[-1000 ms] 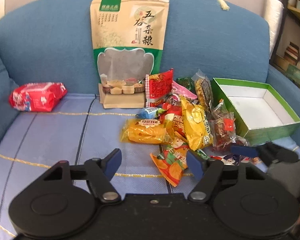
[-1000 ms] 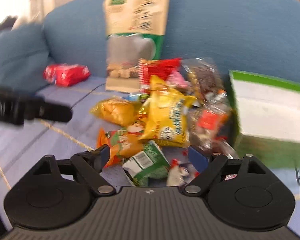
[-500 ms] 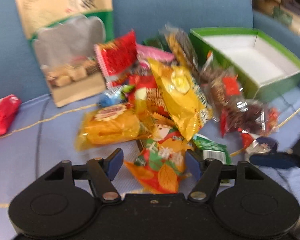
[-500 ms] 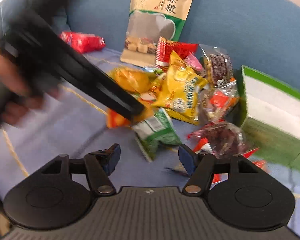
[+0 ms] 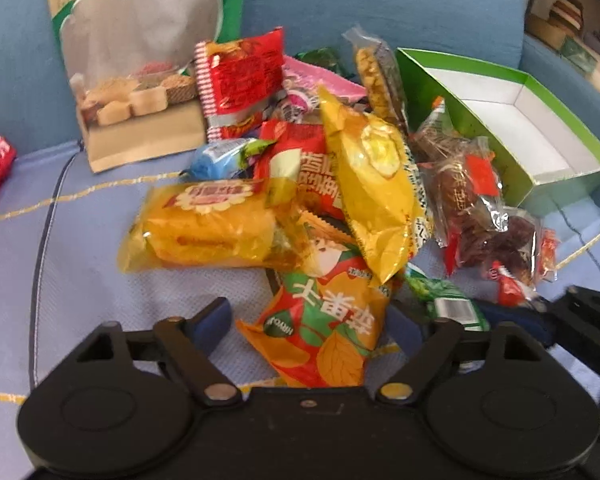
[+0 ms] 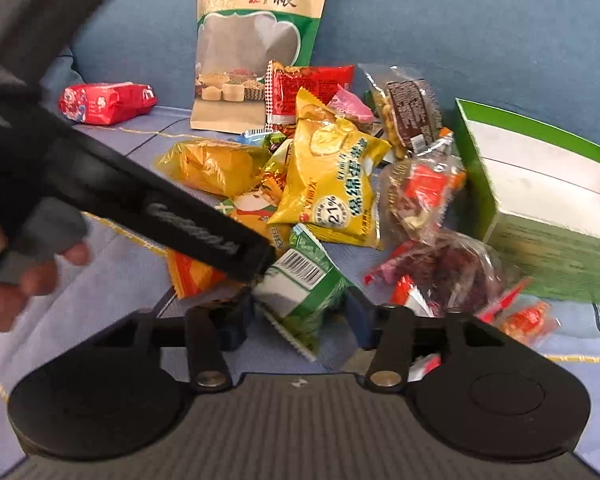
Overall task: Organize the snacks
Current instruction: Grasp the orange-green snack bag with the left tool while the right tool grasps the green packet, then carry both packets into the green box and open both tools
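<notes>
Straddling the orange packet (image 5: 320, 320), the left gripper (image 5: 312, 320) gapes; only the right view shows the right gripper (image 6: 300, 320) spread around the green packet (image 6: 300, 292)

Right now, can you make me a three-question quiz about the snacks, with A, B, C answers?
1. Where does the green box sit?
A. right of the snack pile
B. left of the pile
C. on top of the pile

2. What colour is the packet between the left hand-held gripper fingers?
A. blue
B. orange and green
C. pink

3. How is the green box?
A. open, nothing in it
B. closed
C. full of snacks

Answers:
1 A, it stands at the pile's right edge.
2 B, orange wrapper with green print.
3 A, its white inside shows bare.
</notes>
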### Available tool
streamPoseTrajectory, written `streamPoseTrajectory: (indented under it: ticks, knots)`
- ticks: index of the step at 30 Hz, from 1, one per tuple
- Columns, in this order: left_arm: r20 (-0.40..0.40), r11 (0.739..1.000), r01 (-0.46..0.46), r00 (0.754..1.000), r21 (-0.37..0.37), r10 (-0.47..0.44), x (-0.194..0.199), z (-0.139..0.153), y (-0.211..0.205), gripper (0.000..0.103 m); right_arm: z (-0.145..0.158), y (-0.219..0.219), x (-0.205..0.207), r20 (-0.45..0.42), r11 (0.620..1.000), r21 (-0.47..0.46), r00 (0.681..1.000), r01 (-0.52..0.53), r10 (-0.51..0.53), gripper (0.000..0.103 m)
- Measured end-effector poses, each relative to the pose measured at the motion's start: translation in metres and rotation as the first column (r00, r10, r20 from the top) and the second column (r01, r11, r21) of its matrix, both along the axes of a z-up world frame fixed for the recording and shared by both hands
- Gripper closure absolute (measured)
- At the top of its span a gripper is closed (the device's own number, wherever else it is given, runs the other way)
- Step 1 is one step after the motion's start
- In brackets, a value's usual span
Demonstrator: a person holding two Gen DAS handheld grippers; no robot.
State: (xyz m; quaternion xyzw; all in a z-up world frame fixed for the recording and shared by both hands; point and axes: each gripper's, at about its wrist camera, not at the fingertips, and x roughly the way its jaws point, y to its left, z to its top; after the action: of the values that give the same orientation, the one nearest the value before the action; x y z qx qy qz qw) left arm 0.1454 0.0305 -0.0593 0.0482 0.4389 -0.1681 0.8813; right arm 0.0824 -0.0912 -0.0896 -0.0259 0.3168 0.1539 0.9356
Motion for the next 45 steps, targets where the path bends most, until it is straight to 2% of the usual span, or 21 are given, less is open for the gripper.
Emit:
streamPoseTrajectory:
  ticks: [1,3,8,9,10,12,14,15,18,20,22,23,24,25,28,32,34,37,39,42,45]
  knots:
    - [0.011,1.000,0.004,1.000,0.011,-0.004,-0.002,0.000,-0.003,0.020,0.001,-0.003,-0.003,-0.003,1.000,0.012,1.000,-0.004,0.004,0.035]
    - [0.019,1.000,0.013,1.000,0.011,-0.013,-0.007,0.002,-0.006,0.042,0.002,-0.009,-0.010,-0.003,1.000,0.028,1.000,-0.011,0.011,0.037]
    - [-0.001,0.999,0.001,1.000,-0.050,-0.001,-0.025,0.013,0.005,0.047,0.018,-0.020,-0.036,0.027,0.995,0.099,1.000,-0.012,0.010,0.039]
    - [-0.010,0.998,-0.015,1.000,-0.067,0.014,-0.029,0.017,0.009,0.051,0.023,-0.022,-0.041,0.040,0.993,0.112,0.999,-0.022,0.017,0.040]
    - [-0.006,0.996,-0.020,1.000,-0.088,0.020,-0.034,0.023,0.012,0.060,0.028,-0.024,-0.046,0.052,0.992,0.120,0.998,-0.028,0.022,0.040]
    - [0.000,0.990,-0.002,1.000,-0.142,0.002,-0.043,0.037,0.016,0.067,0.040,-0.030,-0.056,0.087,0.990,0.137,0.996,-0.035,0.024,0.040]
    - [0.001,0.983,0.012,1.000,-0.181,-0.012,-0.047,0.048,0.016,0.066,0.052,-0.039,-0.059,0.129,0.988,0.153,0.992,-0.023,0.003,0.040]
    - [0.017,0.984,0.034,0.999,-0.176,-0.032,-0.049,0.054,0.012,0.066,0.058,-0.044,-0.061,0.146,0.987,0.163,0.989,-0.011,-0.013,0.040]
    - [0.063,0.993,0.057,0.997,-0.106,-0.051,-0.052,0.059,0.000,0.066,0.069,-0.061,-0.060,0.178,0.983,0.178,0.982,0.035,-0.067,0.039]
    - [0.070,0.997,0.073,0.995,-0.038,-0.071,-0.053,0.052,-0.011,0.047,0.069,-0.070,-0.062,0.181,0.981,0.183,0.979,0.060,-0.093,0.039]
    - [0.045,0.997,0.075,0.996,-0.006,-0.074,-0.050,0.039,-0.017,0.030,0.065,-0.076,-0.062,0.165,0.979,0.188,0.980,0.079,-0.111,0.039]
    - [0.031,0.997,0.076,0.997,0.013,-0.077,-0.049,0.032,-0.018,0.025,0.061,-0.077,-0.062,0.151,0.978,0.187,0.981,0.089,-0.118,0.039]
    - [0.020,0.997,0.072,0.997,0.034,-0.073,-0.047,0.024,-0.020,0.015,0.058,-0.078,-0.061,0.140,0.978,0.185,0.983,0.094,-0.121,0.039]
    - [0.024,0.997,0.069,0.997,0.041,-0.070,-0.046,0.019,-0.020,0.000,0.054,-0.078,-0.061,0.129,0.979,0.180,0.984,0.096,-0.120,0.039]
    - [0.006,0.995,0.048,0.999,0.084,-0.048,-0.044,0.009,-0.020,0.000,0.046,-0.080,-0.059,0.103,0.980,0.172,0.987,0.105,-0.124,0.039]
    - [0.000,0.990,0.075,0.997,0.120,-0.076,-0.051,0.001,-0.017,0.000,0.041,-0.085,-0.056,0.093,0.976,0.175,0.985,0.129,-0.147,0.039]
    - [-0.029,0.988,0.076,0.997,0.131,-0.073,-0.048,-0.008,-0.019,0.000,0.039,-0.086,-0.056,0.090,0.975,0.179,0.984,0.133,-0.151,0.039]
    - [-0.001,0.989,0.084,0.996,0.119,-0.084,-0.048,-0.010,-0.022,0.000,0.035,-0.085,-0.053,0.075,0.974,0.182,0.985,0.138,-0.154,0.039]
    - [0.005,0.990,0.113,0.993,0.088,-0.114,-0.051,-0.005,-0.023,0.033,0.034,-0.084,-0.052,0.066,0.975,0.176,0.987,0.136,-0.149,0.039]
    - [-0.034,0.989,0.139,0.990,0.060,-0.137,-0.055,0.000,-0.022,0.035,0.036,-0.088,-0.054,0.072,0.975,0.174,0.986,0.135,-0.150,0.039]
    - [-0.036,0.991,0.134,0.990,-0.019,-0.134,-0.062,0.018,-0.014,0.035,0.041,-0.096,-0.055,0.093,0.976,0.168,0.983,0.140,-0.157,0.039]
